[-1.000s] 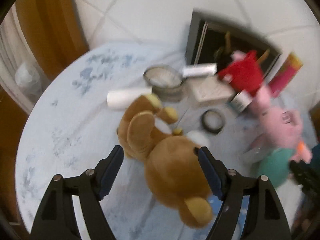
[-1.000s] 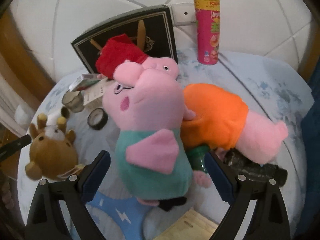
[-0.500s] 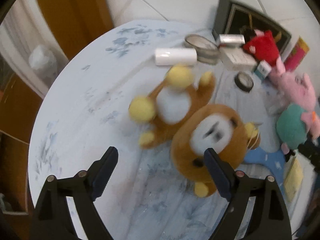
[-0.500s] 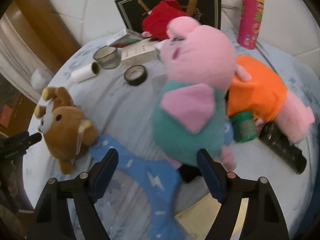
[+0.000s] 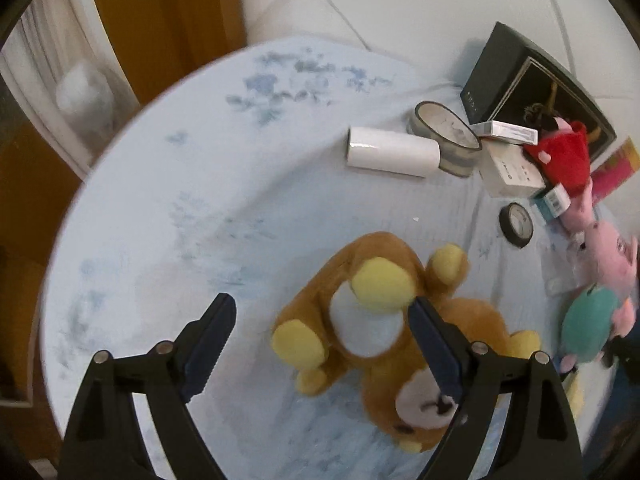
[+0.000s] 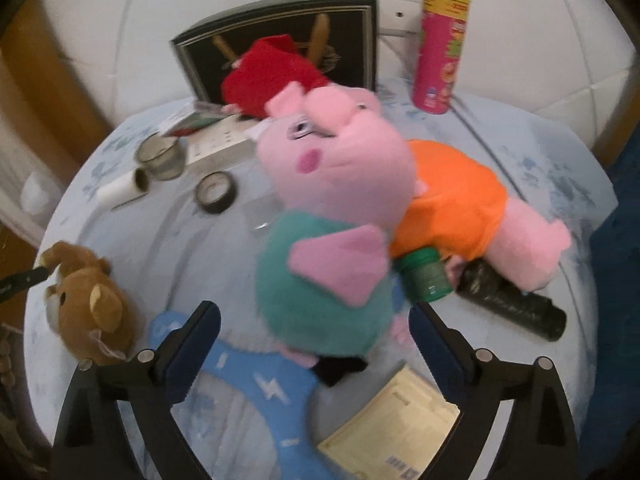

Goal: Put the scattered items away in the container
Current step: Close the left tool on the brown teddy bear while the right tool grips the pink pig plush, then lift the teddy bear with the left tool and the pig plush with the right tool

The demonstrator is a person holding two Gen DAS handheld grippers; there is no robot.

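Observation:
In the left wrist view a brown teddy bear [image 5: 372,320] lies belly up on the pale blue tablecloth [image 5: 200,200], head toward me. My left gripper [image 5: 324,344] is open; its right finger [image 5: 436,352] overlaps the bear, and the left finger stands over bare cloth. In the right wrist view a pink pig plush in a teal shirt [image 6: 332,240] sits just ahead of my open right gripper [image 6: 314,344], apart from both fingers. A black gold-trimmed box [image 6: 280,40] stands at the back with a red plush [image 6: 268,76] against it.
An orange-dressed pig plush [image 6: 460,208], a green-lidded jar [image 6: 426,276] and a black roll [image 6: 516,300] lie on the right. A tape roll [image 6: 216,192], glass cup [image 6: 160,156], white roll [image 6: 120,192], white carton [image 6: 220,144] and pink chip can [image 6: 440,52] stand further back. A blue cloth [image 6: 248,384] and yellow booklet [image 6: 392,420] lie near me.
The teddy bear has tumbled from face down to belly up and now lies right of the left gripper's centre. The right view has swung, and the teal-shirted pig has turned. Both grippers stayed open.

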